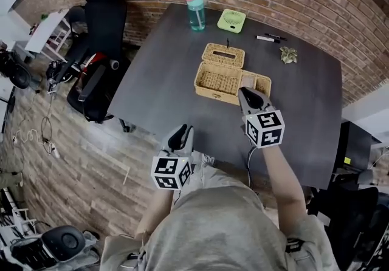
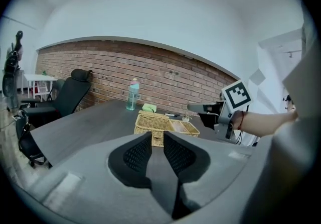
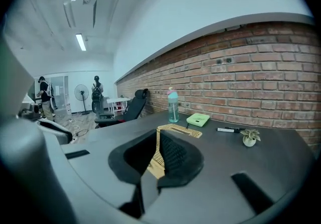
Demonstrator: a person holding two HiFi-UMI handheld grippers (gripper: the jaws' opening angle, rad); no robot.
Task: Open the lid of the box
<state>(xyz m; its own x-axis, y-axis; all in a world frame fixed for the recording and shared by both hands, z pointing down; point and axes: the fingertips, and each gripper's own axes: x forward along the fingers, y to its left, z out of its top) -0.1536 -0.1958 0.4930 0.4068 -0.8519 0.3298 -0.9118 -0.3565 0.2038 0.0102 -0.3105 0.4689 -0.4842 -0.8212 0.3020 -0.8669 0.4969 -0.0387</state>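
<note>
Your left gripper (image 1: pixel 180 136) sits nearer you, tipped slightly downward, its jaws parted by a modest gap. Your right gripper (image 1: pixel 246 92) reaches well ahead of it on a stretched forearm (image 1: pixel 285 172), tipped slightly down too, jaws a mere sliver apart.

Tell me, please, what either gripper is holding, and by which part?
Nothing: the left gripper is empty short of the box, and the right gripper hangs clear above it.
</note>
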